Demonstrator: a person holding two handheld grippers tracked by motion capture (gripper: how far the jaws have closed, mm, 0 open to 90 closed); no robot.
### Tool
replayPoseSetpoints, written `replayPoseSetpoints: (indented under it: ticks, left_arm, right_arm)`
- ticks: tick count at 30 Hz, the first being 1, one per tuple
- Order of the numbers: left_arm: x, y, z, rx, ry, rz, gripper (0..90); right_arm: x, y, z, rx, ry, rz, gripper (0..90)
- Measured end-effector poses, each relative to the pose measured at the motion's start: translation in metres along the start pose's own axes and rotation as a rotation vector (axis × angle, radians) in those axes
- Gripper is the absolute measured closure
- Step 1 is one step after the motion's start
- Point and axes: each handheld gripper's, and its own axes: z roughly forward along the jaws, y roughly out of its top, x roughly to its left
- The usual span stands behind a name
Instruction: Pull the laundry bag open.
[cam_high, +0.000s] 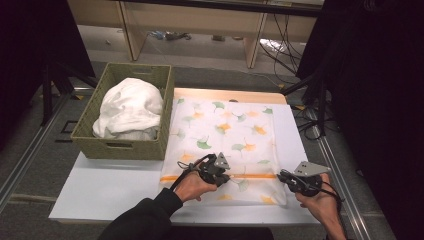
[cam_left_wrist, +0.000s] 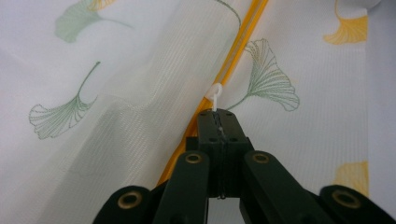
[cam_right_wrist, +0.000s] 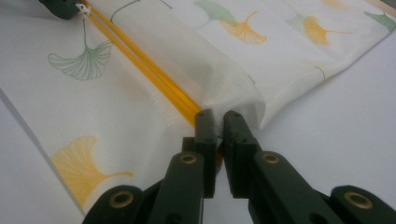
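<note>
left hand-held gripper (cam_left_wrist: 219, 116): clamped on zipper pull (cam_left_wrist: 215, 93) | right hand-held gripper (cam_right_wrist: 218, 122): pinching pillowcase (cam_right_wrist: 140, 107) edge beside zipper

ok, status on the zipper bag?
Left claw shut on white zipper pull. Right claw shut on edge of white ginkgo-leaf mesh bag at yellow zipper end. Nothing in the way.

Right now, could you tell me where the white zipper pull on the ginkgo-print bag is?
In the left gripper view the white zipper pull sits on the orange zipper, pinched in the left gripper, near the ginkgo-print bag's near edge.
</note>
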Motion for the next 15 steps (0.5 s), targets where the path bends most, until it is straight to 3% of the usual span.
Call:
replayPoseSetpoints:
  ticks: [1,3,4,12,13,15]
  left_arm:
    - [0.000,-0.002,0.000,0.000,-0.001,-0.020,89.6]
    - [0.002,-0.007,-0.004,0.000,0.006,-0.023,89.6]
    - [0.003,-0.009,-0.006,-0.001,0.007,-0.033,89.6]
    - [0.007,-0.022,-0.023,-0.002,0.033,-0.054,89.6]
    - [0.008,-0.023,-0.024,0.001,0.035,-0.043,89.6]
    - [0.009,-0.026,-0.027,0.001,0.037,-0.059,89.6]
  right_arm:
    - [0.001,0.000,0.000,0.012,0.005,0.029,86.1]
    - [0.000,-0.002,0.000,0.014,-0.007,0.014,86.1]
    - [-0.001,-0.003,0.000,0.017,0.000,0.032,86.1]
    - [-0.003,-0.004,0.001,0.027,0.001,0.039,86.1]
    - [-0.004,-0.004,0.001,0.027,-0.001,0.035,86.1]
    - [-0.005,-0.005,0.002,0.029,-0.002,0.023,86.1]
